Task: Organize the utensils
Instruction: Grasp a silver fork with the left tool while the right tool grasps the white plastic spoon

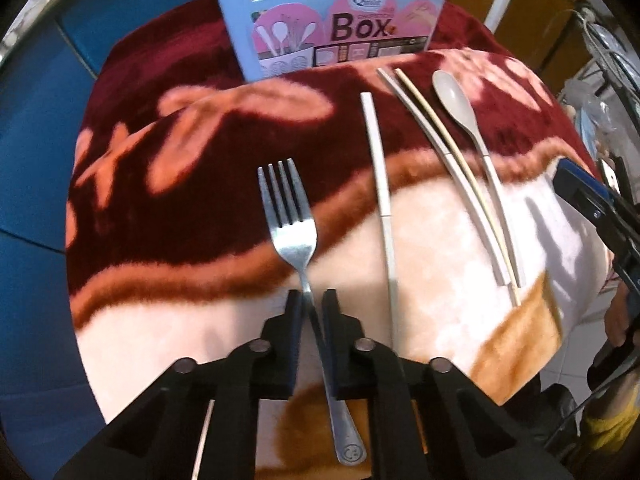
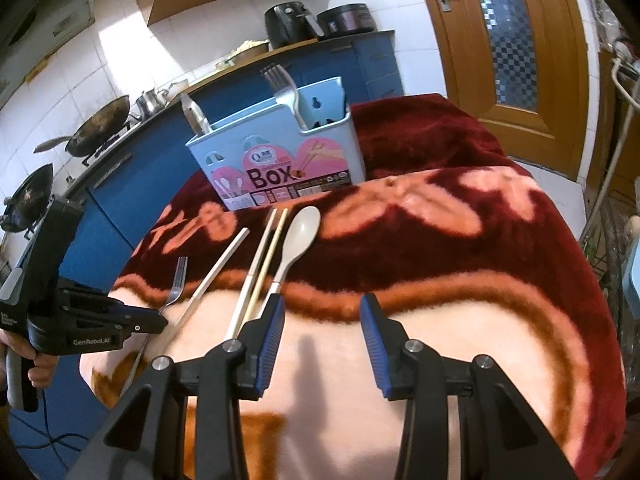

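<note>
The silver metal fork [image 1: 289,216] lies on the plush dark-red and cream blanket [image 1: 200,208], four tines pointing toward twelve o'clock in the left wrist view, its slim neck running down between the black fingers of the left gripper [image 1: 312,300]. The pads press the neck from both sides, so that claw is closed on the fork. A small round stamped mark sits on the broad handle end at six o'clock, too small to read.

At one to two o'clock of the fork lie a single beige chopstick [image 1: 380,184], then a pair of chopsticks, one beige and one yellowish [image 1: 440,148], then a beige plastic spoon [image 1: 460,108], bowl toward the top.

At twelve o'clock stands the light-blue plastic utensil holder [image 1: 332,20], its pink label reading "Box" in large dark letters with a "Q" logo above. In the right wrist view another metal fork [image 2: 286,92] stands upright in it.

The right gripper [image 2: 322,316], with blue ribbed pads, hovers over the cream part of the blanket, jaws apart and empty. "GenRobot.AI" is printed on the left gripper's body.
</note>
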